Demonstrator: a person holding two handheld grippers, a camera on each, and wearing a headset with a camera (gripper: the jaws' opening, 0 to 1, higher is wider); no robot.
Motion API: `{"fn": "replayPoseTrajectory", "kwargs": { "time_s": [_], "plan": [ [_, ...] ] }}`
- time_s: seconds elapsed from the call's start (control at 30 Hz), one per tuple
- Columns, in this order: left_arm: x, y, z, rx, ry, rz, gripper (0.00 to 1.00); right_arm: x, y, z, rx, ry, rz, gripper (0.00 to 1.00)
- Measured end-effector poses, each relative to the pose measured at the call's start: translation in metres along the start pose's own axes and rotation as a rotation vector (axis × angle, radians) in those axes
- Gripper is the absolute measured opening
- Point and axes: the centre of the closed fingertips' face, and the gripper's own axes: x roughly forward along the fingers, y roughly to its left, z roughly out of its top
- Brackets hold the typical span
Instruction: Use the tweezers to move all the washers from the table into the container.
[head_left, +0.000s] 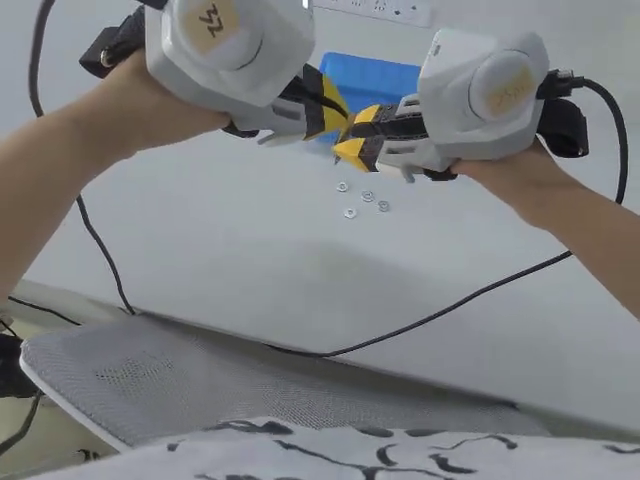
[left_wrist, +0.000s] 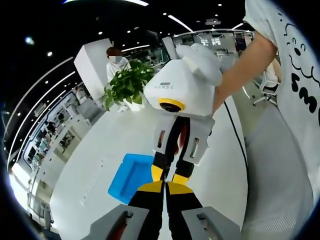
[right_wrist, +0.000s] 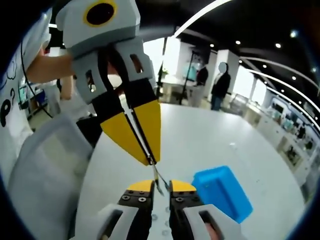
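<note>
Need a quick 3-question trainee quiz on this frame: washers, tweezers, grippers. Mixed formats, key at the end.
1. True or false: the washers are already inside the blue container.
2. Which gripper is clamped on the tweezers? A) left gripper B) right gripper C) neither
3. Short answer: what surface do the washers lie on?

Key: 1 false, they lie in front of it. 2 A; the right gripper's jaws stand apart around the tip. 3 the table.
</note>
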Motion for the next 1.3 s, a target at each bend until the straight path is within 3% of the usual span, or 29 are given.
{"fn": "replayPoseTrajectory", "kwargs": {
  "time_s": [0.2,0.33,0.47,0.93,1.13,1.3],
  "plan": [
    [-0.004,-0.003,0.003,-0.026,-0.015,0.001,0.0,0.006,0.004,-0.007,0.011,0.006,0.011,0.06],
    [0.002,-0.008,0.0,-0.034,-0.024,-0.022,0.0,0.009,0.004,-0.008,0.023,0.003,0.003,0.1],
    [0.008,-0.009,-0.001,-0.032,-0.038,-0.033,0.0,0.013,0.001,-0.014,0.027,0.017,0.01,0.06],
    [0.039,-0.013,-0.025,-0.049,0.002,-0.061,0.0,0.036,-0.009,-0.052,0.097,0.052,0.025,0.06],
    [0.047,-0.014,-0.033,-0.062,0.021,-0.079,0.0,0.047,-0.009,-0.064,0.116,0.07,0.037,0.06],
    [0.05,-0.012,-0.035,-0.067,0.024,-0.084,0.0,0.046,-0.01,-0.067,0.13,0.072,0.04,0.06]
  ]
}}
